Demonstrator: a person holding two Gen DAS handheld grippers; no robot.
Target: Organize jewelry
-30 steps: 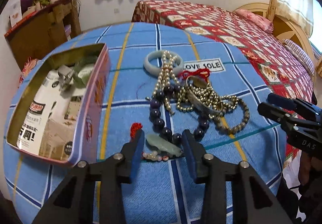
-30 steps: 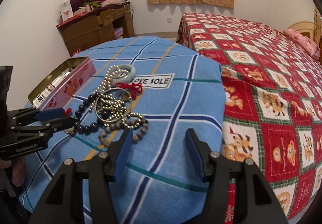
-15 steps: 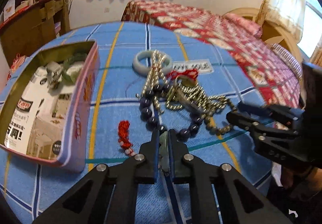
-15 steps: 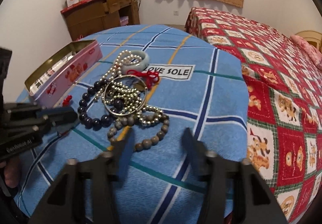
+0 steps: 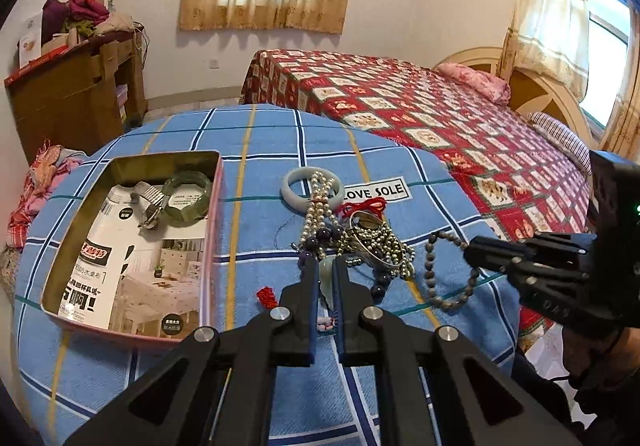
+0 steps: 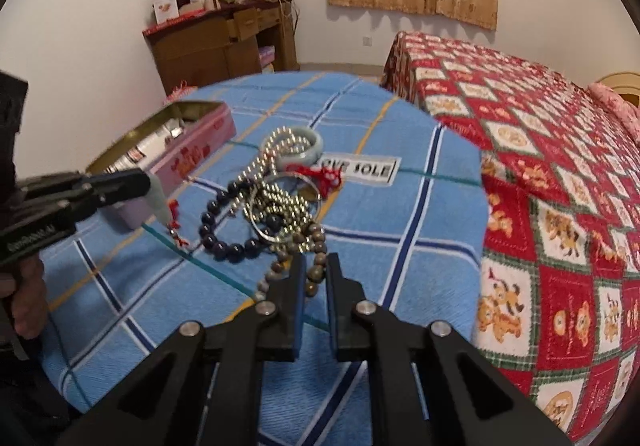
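Left gripper (image 5: pixel 326 280) pinches a pale green jade pendant (image 5: pixel 326 282) above the blue checked bench (image 5: pixel 264 173) beside the pink tin (image 5: pixel 212 246), while the right gripper (image 6: pixel 316 278) is closing on a brown bead bracelet (image 6: pixel 314 270) at the jewelry pile's edge.

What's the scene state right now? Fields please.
surface: blue plaid cloth
tin: open metal tin, green bangle and watch inside
left gripper: shut on pale green pendant
right gripper: jaws closing on brown bead bracelet
loose pile: pale jade bangle, pearl strand, dark bead bracelet, silver bangle
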